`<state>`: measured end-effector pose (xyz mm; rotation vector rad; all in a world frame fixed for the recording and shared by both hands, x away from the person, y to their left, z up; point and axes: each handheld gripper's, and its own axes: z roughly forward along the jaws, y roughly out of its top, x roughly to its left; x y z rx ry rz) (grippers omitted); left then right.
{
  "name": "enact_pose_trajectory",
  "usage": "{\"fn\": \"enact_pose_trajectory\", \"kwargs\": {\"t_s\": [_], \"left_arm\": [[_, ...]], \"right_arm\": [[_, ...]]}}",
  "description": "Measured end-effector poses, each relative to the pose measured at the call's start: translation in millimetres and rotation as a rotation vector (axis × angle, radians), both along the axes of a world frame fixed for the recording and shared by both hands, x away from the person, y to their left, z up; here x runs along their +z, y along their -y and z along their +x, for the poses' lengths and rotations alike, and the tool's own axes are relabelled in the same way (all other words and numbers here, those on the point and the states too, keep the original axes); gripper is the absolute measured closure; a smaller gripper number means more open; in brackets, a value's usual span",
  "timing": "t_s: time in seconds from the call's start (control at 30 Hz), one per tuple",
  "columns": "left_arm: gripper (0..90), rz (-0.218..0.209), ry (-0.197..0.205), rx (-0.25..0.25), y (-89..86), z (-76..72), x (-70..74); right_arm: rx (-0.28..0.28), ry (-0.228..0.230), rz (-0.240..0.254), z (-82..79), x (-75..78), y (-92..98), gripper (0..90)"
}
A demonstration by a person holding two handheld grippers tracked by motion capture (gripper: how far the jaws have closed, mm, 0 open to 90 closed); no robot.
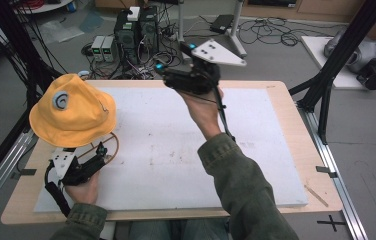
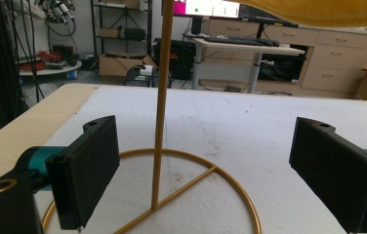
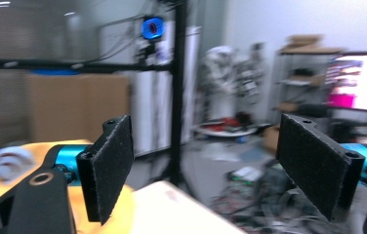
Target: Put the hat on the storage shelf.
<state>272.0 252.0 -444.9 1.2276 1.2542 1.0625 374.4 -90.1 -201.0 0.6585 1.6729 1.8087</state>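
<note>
One yellow hat (image 1: 71, 112) is carried on one gold wire stand (image 2: 161, 122) at the counter's (image 1: 276, 150) left edge. Left tongs (image 1: 98, 152) are spread wide around the stand's pole, untouching. Right tongs (image 1: 168, 70) are raised mid-counter, wide, empty. Rest of the white mat (image 1: 176, 150) is left bare.

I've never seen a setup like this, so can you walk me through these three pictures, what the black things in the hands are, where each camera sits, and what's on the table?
A person sits at a table covered by a white board, holding a hand-operated two-jaw gripper in each hand.

The high view looks down from above. The other two pictures come from cameras riding on the grippers, looking along their black jaws.

On the table stands a gold wire stand with a yellow bucket hat hung on top.

The left gripper rests low by the stand's ring base, jaws open around the pole without touching it. The right gripper is raised mid-air, jaws open, holding nothing.
</note>
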Motion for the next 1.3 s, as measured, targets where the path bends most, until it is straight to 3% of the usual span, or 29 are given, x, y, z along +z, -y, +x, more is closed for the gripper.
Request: {"fn": "enact_pose_trajectory", "kwargs": {"t_s": [0.13,0.17,0.2,0.23,0.27,0.57,0.77,0.8,0.87,0.93,0.97,1.07,1.1,1.3], "left_arm": [[11.5,0.002,0.002,0.006,0.0,0.0,0.1],[11.5,0.002,0.001,0.008,-0.1,-0.1,0.1],[11.5,0.002,0.001,0.010,0.0,-0.2,0.0],[11.5,0.003,0.001,0.011,0.0,-0.3,0.0],[11.5,0.003,0.002,0.011,0.0,-0.6,0.0],[11.5,0.005,0.003,0.016,-0.1,-1.4,-0.1],[11.5,0.006,0.004,0.020,0.1,-1.1,0.0],[11.5,0.005,0.005,0.020,0.0,-1.1,0.0],[11.5,0.007,0.004,0.021,-0.1,-1.2,0.0],[11.5,0.007,0.003,0.021,-0.1,-1.3,0.0],[11.5,0.007,0.004,0.020,0.0,-1.3,0.0],[11.5,0.007,0.002,0.020,-0.2,-1.5,-0.1],[11.5,0.007,0.002,0.020,-0.2,-1.4,-0.1],[11.5,0.005,0.004,0.022,-0.1,-1.1,-0.2]], "right_arm": [[-0.137,0.028,0.035,-10.0,-5.5,39.6,19.1],[-0.137,0.028,0.035,-10.0,-5.5,39.6,19.1],[-0.197,0.043,0.049,-14.0,-7.7,54.9,17.7],[-0.222,0.047,0.056,-15.9,-9.1,62.2,17.4],[-0.222,0.047,0.056,-15.9,-9.1,62.2,17.4],[-0.444,0.042,0.072,-29.7,-33.1,117.3,15.3],[-0.519,0.010,0.044,-33.3,-62.3,134.6,15.0],[-0.531,0.000,0.037,-35.3,-73.3,136.8,15.0],[-0.534,-0.006,0.033,-36.1,-79.0,137.8,15.0],[-0.547,-0.033,0.025,-37.7,-96.7,139.9,14.8],[-0.547,-0.033,0.025,-37.7,-96.7,139.9,14.8],[-0.565,-0.059,0.019,-39.6,-115.6,142.8,14.8],[-0.567,-0.090,0.011,-39.2,-121.1,143.6,13.7],[-0.592,-0.147,-0.002,-40.4,-160.9,146.3,13.9]]}}
